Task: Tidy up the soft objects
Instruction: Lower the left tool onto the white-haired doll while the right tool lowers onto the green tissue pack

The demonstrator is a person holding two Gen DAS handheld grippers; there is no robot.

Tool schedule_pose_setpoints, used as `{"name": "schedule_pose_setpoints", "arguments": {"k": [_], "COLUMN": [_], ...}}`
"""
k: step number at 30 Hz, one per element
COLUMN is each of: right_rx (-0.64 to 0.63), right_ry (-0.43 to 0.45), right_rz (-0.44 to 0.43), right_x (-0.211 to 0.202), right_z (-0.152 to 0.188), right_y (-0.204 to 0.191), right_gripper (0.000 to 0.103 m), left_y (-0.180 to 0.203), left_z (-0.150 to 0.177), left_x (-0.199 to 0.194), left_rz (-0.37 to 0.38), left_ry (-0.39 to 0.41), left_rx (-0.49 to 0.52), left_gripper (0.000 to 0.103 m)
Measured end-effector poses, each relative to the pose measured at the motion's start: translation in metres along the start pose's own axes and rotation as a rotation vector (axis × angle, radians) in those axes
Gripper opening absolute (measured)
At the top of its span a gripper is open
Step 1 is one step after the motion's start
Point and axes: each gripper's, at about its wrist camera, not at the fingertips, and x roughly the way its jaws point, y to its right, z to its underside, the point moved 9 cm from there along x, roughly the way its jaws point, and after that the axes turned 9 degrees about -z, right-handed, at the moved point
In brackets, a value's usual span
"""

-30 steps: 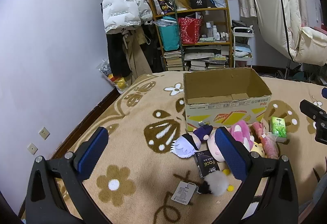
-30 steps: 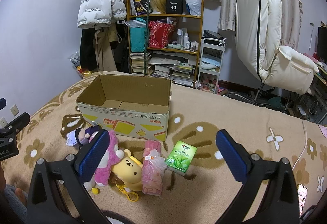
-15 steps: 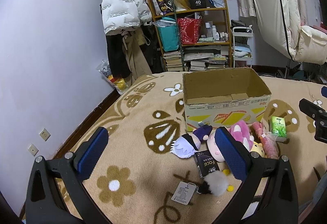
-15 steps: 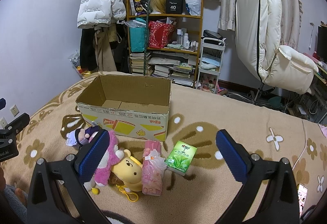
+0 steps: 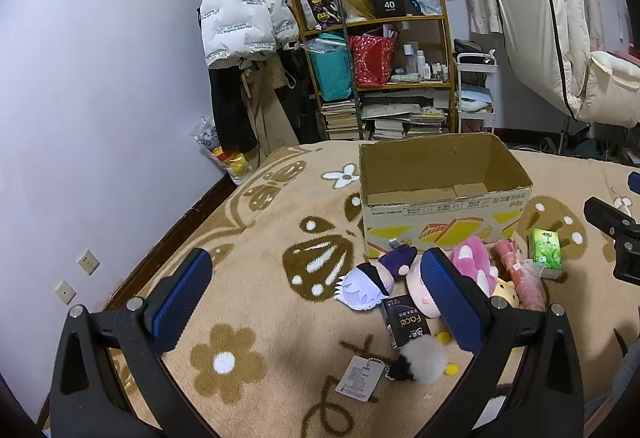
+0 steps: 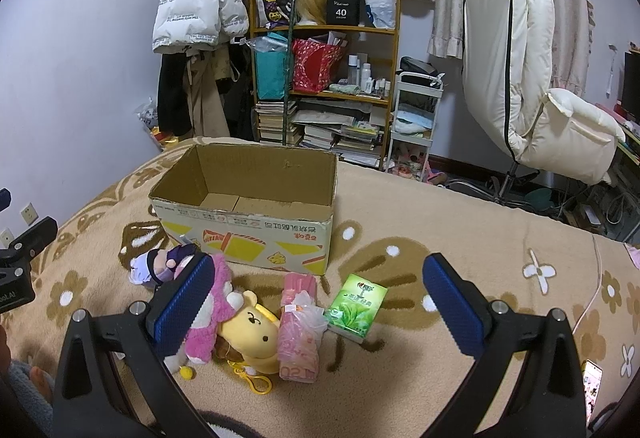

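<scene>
Plush toys lie scattered on the fuzzy patterned blanket just in front of the open cardboard box, low in both views. Left tool and right tool both hover with jaws wide apart, gripping nothing. A good first pick would pinch the yellow bear across its squashy body, avoiding its keyring and the crinkly pink packet touching it.

The left gripper hangs wide open above the beige flowered blanket; small plush toys lie before the open cardboard box.
</scene>
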Motion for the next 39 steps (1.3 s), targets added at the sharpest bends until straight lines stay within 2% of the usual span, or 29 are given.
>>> {"name": "schedule_pose_setpoints", "arguments": {"k": [13,19,29,39], "right_rx": [0.013,0.065,0.114,0.196], "right_ry": [-0.021,-0.028,-0.070,-0.175], "right_rz": [0.008,-0.007,0.002,0.004], "right_x": [0.005,0.022,0.045,0.077], "right_z": [0.000,0.001,-0.006,0.013], "right_y": [-0.002,0.013,0.038,0.059], "right_gripper": [0.103,0.103,0.103,0.103], "left_y": [0.001,0.002,0.016,0.031], "left_z": [-0.001,-0.018,-0.024,-0.008], "left_x": [0.006,0.017,0.057,0.101], "left_rz": [0.013,0.013,0.037,0.058], "left_ry": [-0.028,-0.025,-0.107,-0.205], "left_rx": [0.012,0.036,0.030,0.009], "left_gripper": [0.103,0.103,0.103,0.103]}}
